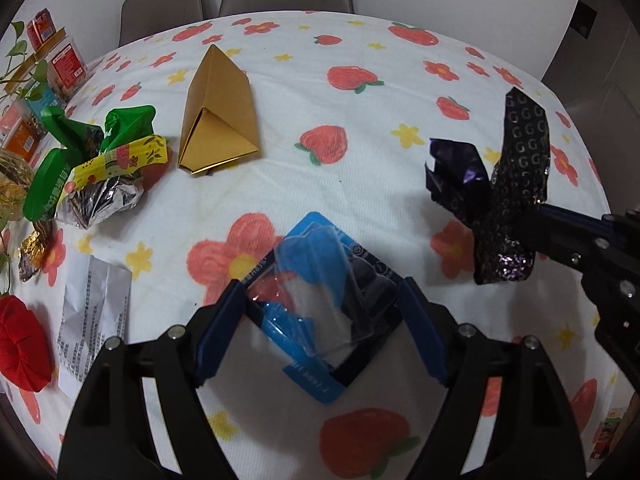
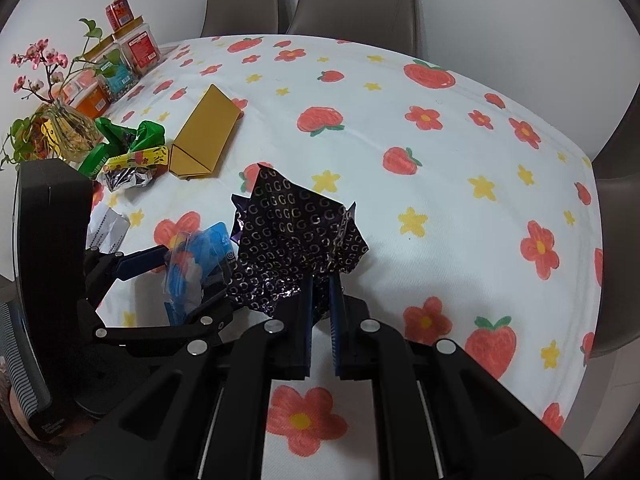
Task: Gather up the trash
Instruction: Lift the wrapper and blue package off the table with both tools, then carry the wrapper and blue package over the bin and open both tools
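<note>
The left tool (image 1: 320, 320) stands released, its fingers (image 1: 222, 332) straddling a blue blister pack (image 1: 320, 280) near the worktop's (image 1: 360, 80) front edge; the right tool (image 2: 320, 300) is clenched on a dark crumpled wrapper (image 2: 292, 232) (printed with small G's) — a gold triangular box (image 1: 218, 112) lies farther in.

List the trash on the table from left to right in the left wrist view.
Red paper → white leaflet → green wrappers → gold box → blue blister pack → dark wrapper, held in the right gripper.

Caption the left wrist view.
Left claw open around a blue blister pack; right claw grips dark patterned wrapper.
</note>
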A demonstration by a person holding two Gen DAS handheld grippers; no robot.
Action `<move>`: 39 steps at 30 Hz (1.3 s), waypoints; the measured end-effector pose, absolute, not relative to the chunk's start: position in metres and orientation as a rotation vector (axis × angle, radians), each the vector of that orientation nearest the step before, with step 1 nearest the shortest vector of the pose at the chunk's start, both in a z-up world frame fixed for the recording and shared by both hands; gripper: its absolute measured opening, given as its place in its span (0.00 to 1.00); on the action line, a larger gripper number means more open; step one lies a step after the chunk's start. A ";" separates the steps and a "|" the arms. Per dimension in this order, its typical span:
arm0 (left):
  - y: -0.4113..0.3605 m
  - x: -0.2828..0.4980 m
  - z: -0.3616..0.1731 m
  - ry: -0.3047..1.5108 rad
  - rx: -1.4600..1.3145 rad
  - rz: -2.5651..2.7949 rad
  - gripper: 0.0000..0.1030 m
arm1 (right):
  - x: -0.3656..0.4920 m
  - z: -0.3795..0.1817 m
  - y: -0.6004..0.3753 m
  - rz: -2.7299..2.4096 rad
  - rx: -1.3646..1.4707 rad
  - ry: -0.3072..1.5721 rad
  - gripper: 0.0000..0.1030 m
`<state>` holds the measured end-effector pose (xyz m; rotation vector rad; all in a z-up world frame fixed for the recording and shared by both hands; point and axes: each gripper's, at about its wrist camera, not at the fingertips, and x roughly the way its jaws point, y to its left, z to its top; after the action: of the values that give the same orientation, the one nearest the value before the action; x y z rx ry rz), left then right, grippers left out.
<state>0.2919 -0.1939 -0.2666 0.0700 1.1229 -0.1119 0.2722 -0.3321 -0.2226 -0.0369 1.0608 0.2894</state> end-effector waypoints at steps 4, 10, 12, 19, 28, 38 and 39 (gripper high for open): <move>-0.192 0.292 -0.266 1.114 0.064 -0.124 0.75 | 0.269 -0.222 -0.331 0.291 -0.037 1.062 0.07; -0.186 0.284 -0.253 1.079 0.053 -0.136 0.74 | 0.263 -0.218 -0.328 0.290 -0.039 1.057 0.07; -0.184 0.281 -0.245 1.060 0.061 -0.138 0.74 | 0.261 -0.216 -0.328 0.287 -0.036 1.055 0.07; -0.173 0.261 -0.215 1.005 0.069 -0.159 0.74 | 0.244 -0.205 -0.335 0.257 -0.011 1.042 0.07; -0.183 0.217 -0.197 0.972 0.105 -0.261 0.74 | 0.190 -0.199 -0.353 0.171 0.043 1.038 0.07; -0.259 0.153 -0.189 0.942 0.229 -0.489 0.74 | 0.095 -0.197 -0.415 -0.032 0.187 1.010 0.07; -0.268 0.147 -0.188 0.938 0.241 -0.507 0.74 | 0.085 -0.196 -0.422 -0.052 0.196 1.006 0.07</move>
<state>0.1465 -0.2682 -0.1876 0.2414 0.9380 -0.5069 0.0853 -0.4223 -0.1960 0.1960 1.0057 -0.0521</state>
